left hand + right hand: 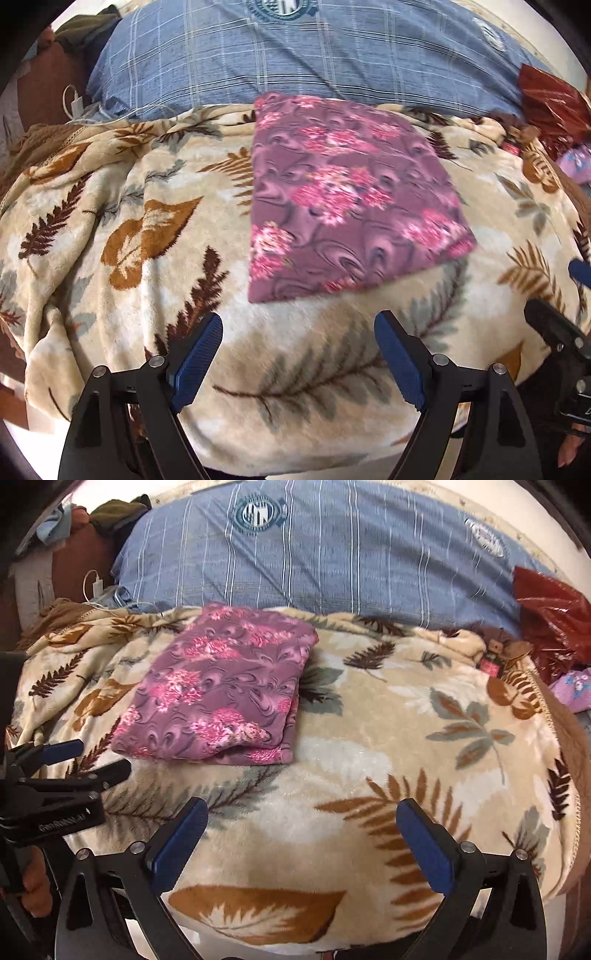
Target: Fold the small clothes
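A purple cloth with pink flowers (332, 195) lies folded in a flat rectangle on the leaf-patterned blanket (129, 206). In the right wrist view the cloth (221, 690) lies to the upper left, with stacked layers showing at its near edge. My left gripper (299, 325) is open and empty, just short of the cloth's near edge. My right gripper (301, 812) is open and empty over bare blanket (406, 720), to the right of the cloth. The left gripper also shows at the left edge of the right wrist view (88, 760).
A blue striped pillow (295, 55) lies along the far side. A red plastic bag (546, 616) and a lilac cloth (572, 686) sit at the far right. A white charger and cable (75, 105) lie at the far left. The blanket's edge drops off near the grippers.
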{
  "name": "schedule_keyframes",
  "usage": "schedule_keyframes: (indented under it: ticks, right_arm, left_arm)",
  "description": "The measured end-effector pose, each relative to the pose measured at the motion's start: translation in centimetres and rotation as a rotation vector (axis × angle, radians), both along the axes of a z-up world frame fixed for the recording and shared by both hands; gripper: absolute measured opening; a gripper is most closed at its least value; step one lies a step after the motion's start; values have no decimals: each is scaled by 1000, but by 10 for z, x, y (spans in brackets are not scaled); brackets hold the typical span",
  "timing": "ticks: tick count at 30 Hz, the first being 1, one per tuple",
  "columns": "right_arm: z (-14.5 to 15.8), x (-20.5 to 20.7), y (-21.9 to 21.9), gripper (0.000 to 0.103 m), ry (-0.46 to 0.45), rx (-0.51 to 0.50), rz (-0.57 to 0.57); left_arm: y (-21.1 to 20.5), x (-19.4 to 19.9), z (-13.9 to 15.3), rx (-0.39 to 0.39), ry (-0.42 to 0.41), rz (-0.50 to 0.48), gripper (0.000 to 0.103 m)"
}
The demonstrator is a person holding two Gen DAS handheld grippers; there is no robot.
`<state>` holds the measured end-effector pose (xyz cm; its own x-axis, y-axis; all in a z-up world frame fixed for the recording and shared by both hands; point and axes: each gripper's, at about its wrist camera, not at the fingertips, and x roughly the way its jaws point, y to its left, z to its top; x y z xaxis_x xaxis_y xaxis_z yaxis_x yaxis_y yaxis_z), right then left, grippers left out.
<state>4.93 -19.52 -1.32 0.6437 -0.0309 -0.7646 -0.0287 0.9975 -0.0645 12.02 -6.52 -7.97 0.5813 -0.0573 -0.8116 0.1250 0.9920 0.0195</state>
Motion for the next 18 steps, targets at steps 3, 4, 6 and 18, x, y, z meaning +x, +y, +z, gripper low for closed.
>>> schedule_keyframes:
  ticks: [3,4,6,18]
  right_arm:
    - [5,-5,6,103,-19,-40,5]
    - [7,-7,7,103,-31,-53,3]
    - [9,-9,8,103,-48,-63,3]
    - [7,-12,-8,103,-42,-61,-67]
  left_arm:
    - [-5,-11,3,-1,-8,-33,84]
    - [-6,-12,3,0,-9,-41,84]
    - [-11,-20,4,-13,-4,-79,84]
    - [-8,-21,8,-63,38,-116,84]
